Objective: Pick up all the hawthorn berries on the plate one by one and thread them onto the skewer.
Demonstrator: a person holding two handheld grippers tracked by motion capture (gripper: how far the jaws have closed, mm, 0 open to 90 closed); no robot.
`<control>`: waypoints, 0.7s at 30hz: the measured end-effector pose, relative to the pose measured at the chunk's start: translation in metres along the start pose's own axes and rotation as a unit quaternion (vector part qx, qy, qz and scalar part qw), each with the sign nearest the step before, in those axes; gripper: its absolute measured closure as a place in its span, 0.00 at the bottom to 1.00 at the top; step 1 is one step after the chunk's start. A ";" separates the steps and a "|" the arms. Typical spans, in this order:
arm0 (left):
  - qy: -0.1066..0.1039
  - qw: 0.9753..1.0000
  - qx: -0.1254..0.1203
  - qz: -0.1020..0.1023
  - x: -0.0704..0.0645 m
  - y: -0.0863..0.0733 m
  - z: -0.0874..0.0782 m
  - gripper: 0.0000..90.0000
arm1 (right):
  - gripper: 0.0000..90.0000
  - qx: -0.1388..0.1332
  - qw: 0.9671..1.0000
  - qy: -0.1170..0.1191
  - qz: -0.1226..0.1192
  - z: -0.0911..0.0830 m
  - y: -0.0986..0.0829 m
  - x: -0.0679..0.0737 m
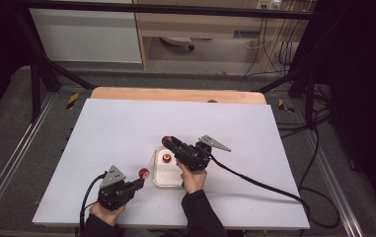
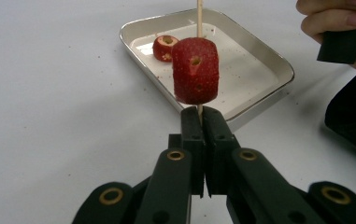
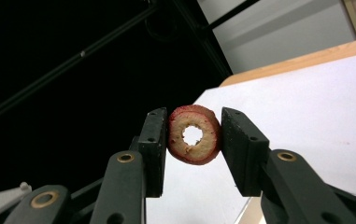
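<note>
1. My left tongs (image 2: 202,112), nearest to me at the front left of the counter (image 1: 116,128), are pressed together on a thin wooden skewer (image 2: 199,18); their jaws meet with the stick pinched between the tips.
2. A red hawthorn fruit (image 2: 195,71), cored so that a hole shows in its face, is threaded on the skewer just above the jaw tips. In the high view the same fruit (image 1: 143,173) sits just beyond the left tongs (image 1: 138,181), a little to the left of the tray.
3. A shallow white tray (image 1: 166,181) rests on the counter between my two hands; my right hand (image 1: 193,180) lies beside its right edge. In the left gripper view the tray (image 2: 269,60) lies just behind the skewered fruit.
4. A second cored fruit (image 2: 165,48) lies in the far part of the tray, apart from the skewer; in the high view it (image 1: 166,158) lies below the right tongs.
5. My right tongs (image 3: 193,135) are clamped on a third cored fruit (image 3: 194,134), one jaw on each side, with its hollow core facing the camera. In the high view the tongs (image 1: 168,141) hold that fruit (image 1: 166,140) above the far edge of the tray.
6. Beyond, the white counter ends at a wooden edge (image 1: 175,94).
</note>
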State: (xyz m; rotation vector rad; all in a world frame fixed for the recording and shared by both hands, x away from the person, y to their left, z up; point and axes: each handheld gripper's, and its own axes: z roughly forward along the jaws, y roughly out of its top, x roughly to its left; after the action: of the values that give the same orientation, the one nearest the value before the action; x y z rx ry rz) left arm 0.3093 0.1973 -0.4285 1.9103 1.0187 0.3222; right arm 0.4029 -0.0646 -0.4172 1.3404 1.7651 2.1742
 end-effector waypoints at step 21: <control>-0.015 1.000 0.005 -0.015 -0.009 0.002 0.016 0.98 | 0.69 -0.033 0.999 0.005 0.018 0.003 -0.008 0.000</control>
State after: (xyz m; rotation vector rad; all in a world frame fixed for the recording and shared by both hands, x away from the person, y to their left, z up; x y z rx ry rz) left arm 0.3140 0.1798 -0.4338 1.9027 1.0299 0.2718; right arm 0.4010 -0.0599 -0.4239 1.3590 1.6694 2.2409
